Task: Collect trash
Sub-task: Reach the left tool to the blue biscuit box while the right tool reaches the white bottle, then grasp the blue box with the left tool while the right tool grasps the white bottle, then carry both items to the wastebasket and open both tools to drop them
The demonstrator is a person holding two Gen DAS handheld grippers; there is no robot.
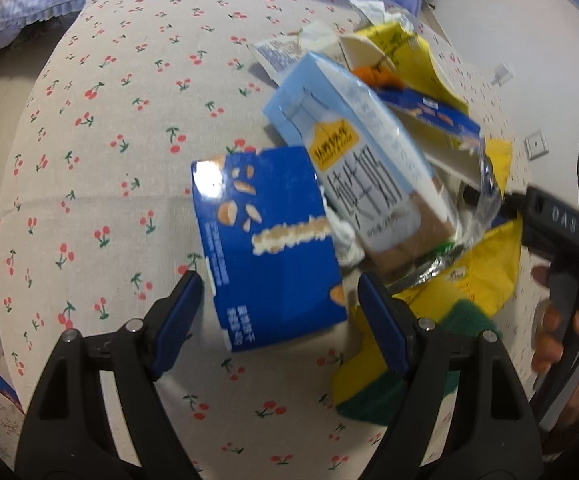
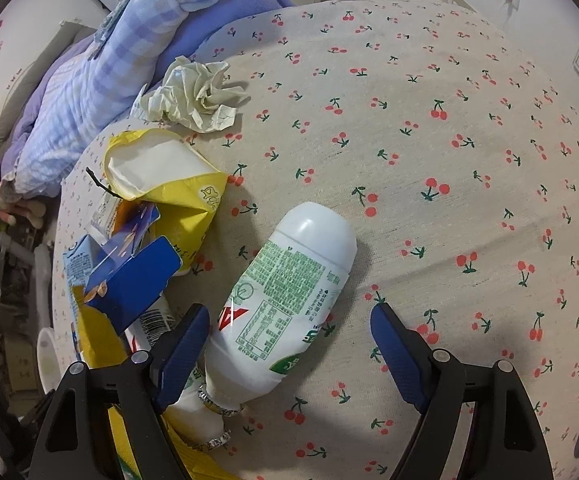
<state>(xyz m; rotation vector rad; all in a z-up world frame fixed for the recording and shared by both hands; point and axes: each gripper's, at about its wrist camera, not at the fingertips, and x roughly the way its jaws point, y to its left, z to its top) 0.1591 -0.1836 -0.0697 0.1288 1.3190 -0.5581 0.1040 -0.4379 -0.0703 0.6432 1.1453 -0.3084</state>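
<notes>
— Jaws first: how do they stand?

— Both pairs are spread wide, pinching nothing. On the cherry-print cloth table (image 1: 109, 140), the left gripper (image 1: 279, 316) hovers with its blue pads either side of the near end of a dark blue cardboard biscuit box (image 1: 269, 248). The right gripper (image 2: 289, 344) straddles a white plastic drink bottle with a green printed label (image 2: 285, 304), lying on its side, not yet squeezed.

— How far along is the collecting?

— Barely begun, I judge. Left to right in the left view: the box, a pale blue milk carton (image 1: 349, 152) leaning on the heap, then torn yellow packaging (image 1: 485, 276) and foil. The right view adds an open yellow bag (image 2: 169, 176) and a crumpled cream paper wad (image 2: 197, 96) behind it. Nothing is lifted (I can't make out a bin).

— Anything readable?

— "DAS" embossed on the black gripper body (image 1: 561, 224) at right. The carton bears large Chinese characters, too blurred for me to read.
</notes>
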